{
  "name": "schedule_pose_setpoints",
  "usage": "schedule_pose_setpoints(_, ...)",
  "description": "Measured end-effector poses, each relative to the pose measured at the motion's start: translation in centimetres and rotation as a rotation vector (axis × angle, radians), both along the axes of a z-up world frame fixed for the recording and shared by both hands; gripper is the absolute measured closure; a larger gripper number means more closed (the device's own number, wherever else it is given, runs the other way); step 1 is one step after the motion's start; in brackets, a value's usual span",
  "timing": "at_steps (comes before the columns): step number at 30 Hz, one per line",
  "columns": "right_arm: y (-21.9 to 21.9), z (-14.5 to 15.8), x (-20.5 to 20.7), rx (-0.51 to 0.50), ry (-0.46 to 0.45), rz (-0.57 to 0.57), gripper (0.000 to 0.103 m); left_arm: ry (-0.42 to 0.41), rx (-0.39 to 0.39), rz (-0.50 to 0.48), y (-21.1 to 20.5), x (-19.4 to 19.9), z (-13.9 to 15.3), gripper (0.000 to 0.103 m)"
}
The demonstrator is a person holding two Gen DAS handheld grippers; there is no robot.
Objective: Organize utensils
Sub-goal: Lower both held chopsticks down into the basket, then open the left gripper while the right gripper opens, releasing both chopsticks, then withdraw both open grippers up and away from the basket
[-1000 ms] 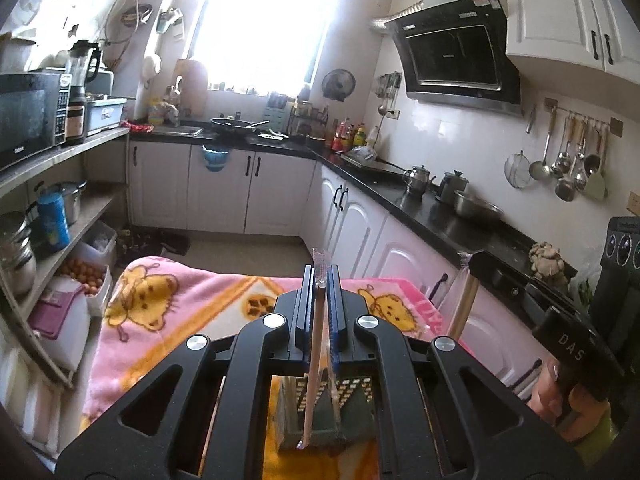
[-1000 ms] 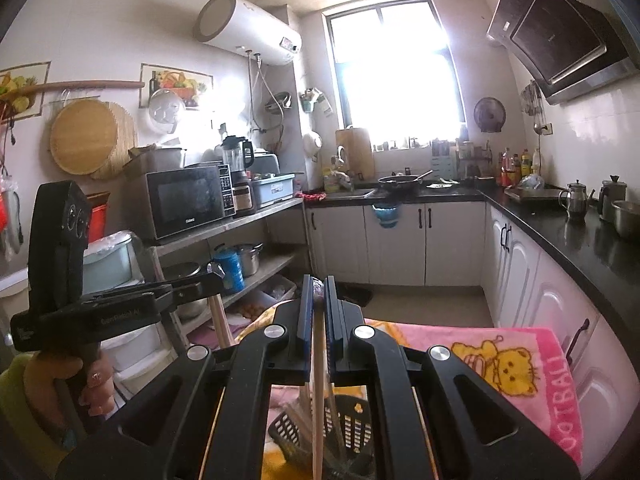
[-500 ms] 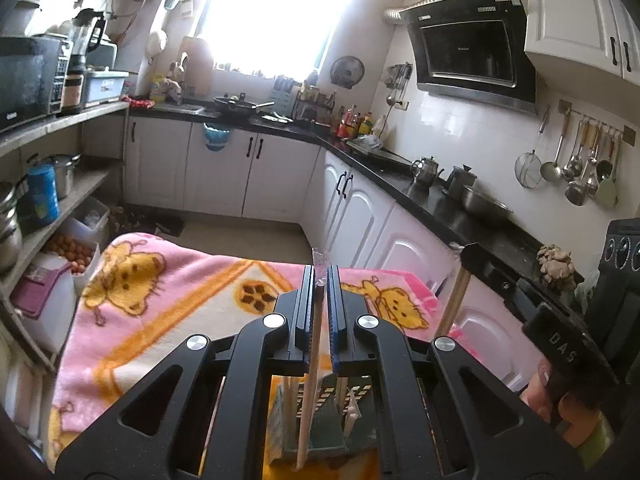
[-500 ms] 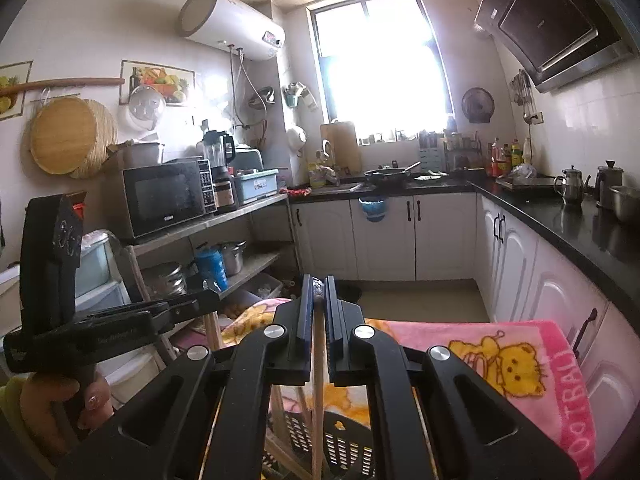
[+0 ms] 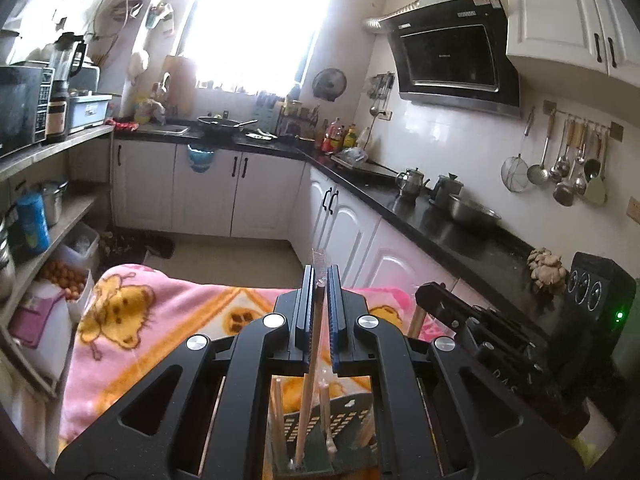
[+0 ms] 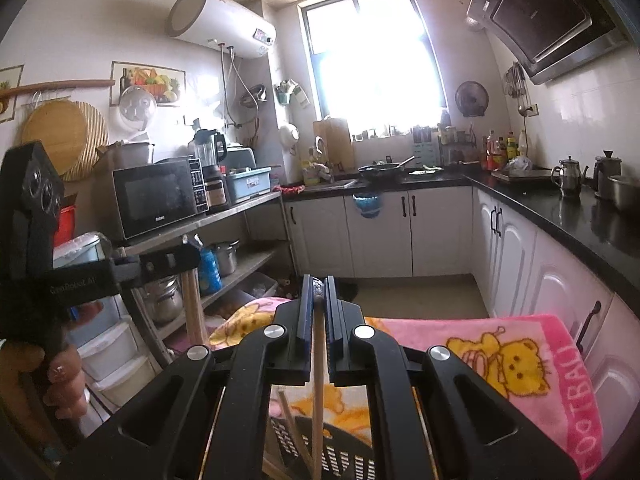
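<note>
**Both grippers clamped on chopsticks above the utensil basket**

Nearest the lens in the left wrist view, the left gripper (image 5: 319, 280) has its blue-padded fingers (image 5: 307, 320) drawn in narrow, pinching a pale wooden chopstick in a clear plastic sleeve (image 5: 310, 368). The stick runs down between them, slightly tilted, its lower end inside the dark green perforated plastic utensil basket (image 5: 352, 420) directly underneath, where several other pale sticks (image 5: 277, 404) already stand.

In the right wrist view the right gripper (image 6: 319, 284) is likewise closed narrow on a second plain wooden chopstick (image 6: 318, 384), held close to upright, its lower part reaching down over the basket's dark slotted wall (image 6: 344, 456); whether the tip touches the bottom cannot be told. A loose stick (image 6: 290, 420) leans at an angle just beside it.

The basket sits on a pink and orange blanket printed with yellow cartoon cats (image 6: 520, 356), which covers the work surface.

Further off, the black countertop (image 5: 440, 232) runs along white cabinet doors (image 5: 204, 188). A black range hood (image 5: 452, 52) hangs above it, and a rail of metal ladles and strainers (image 5: 560, 168) on the tiled wall.
</note>
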State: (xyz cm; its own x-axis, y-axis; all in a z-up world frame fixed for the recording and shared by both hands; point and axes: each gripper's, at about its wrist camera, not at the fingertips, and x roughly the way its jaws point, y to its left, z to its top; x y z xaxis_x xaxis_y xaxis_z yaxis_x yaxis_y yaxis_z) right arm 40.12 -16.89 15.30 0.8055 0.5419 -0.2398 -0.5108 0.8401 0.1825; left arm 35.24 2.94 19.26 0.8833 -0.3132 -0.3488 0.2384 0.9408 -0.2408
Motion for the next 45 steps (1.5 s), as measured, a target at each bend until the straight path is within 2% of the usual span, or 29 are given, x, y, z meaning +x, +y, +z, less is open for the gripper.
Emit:
schedule_pose_setpoints(11,0.3,-4.4,1.4,-0.015,0.087,0.008,0.097,0.090,-0.027,0.003,-0.1,1.7,-6.3,0.101)
schedule_pose_setpoints(19,0.1,-6.6,0.7,-0.033,0.146,0.011,0.097,0.137,-0.012,0.005,-0.2,1.3,-8.4,0.099)
schedule_pose_setpoints(22,-0.2,-6.9,0.4,-0.040,0.160,0.003,0.097,0.154,-0.013,0.011,0.0,1.0,-8.9,0.088)
schedule_pose_setpoints(23,-0.4,-7.0,0.3,-0.044,0.166,-0.002,0.092,0.157,-0.011,0.013,0.1,0.9,-9.0,0.080)
schedule_pose_setpoints(24,-0.6,-7.0,0.3,-0.045,0.172,-0.005,0.082,0.159,-0.005,0.019,0.1,0.6,-9.1,0.074)
schedule_pose_setpoints(26,-1.0,-7.1,-0.1,-0.045,0.180,-0.015,0.072,0.162,-0.005,0.036,0.5,0.0,-9.2,0.069)
schedule_pose_setpoints(28,-1.3,-7.1,-0.6,-0.054,0.182,-0.024,0.072,0.161,-0.022,0.044,0.9,-0.8,-9.2,0.064)
schedule_pose_setpoints(30,-1.6,-7.0,-1.0,-0.055,0.184,-0.028,0.070,0.156,-0.027,0.062,1.3,-1.7,-9.1,0.055)
schedule_pose_setpoints(37,-2.6,-7.0,-3.9,-0.083,0.184,-0.034,0.056,0.131,-0.006,0.085,1.7,-5.5,-8.8,0.046)
schedule_pose_setpoints(41,-3.0,-7.0,-5.8,-0.098,0.181,-0.036,0.049,0.121,-0.008,0.088,1.7,-7.4,-8.8,0.031)
schedule_pose_setpoints(45,-3.3,-7.1,-8.1,-0.117,0.165,-0.040,0.036,0.105,0.020,0.100,1.2,-9.7,-9.2,0.018)
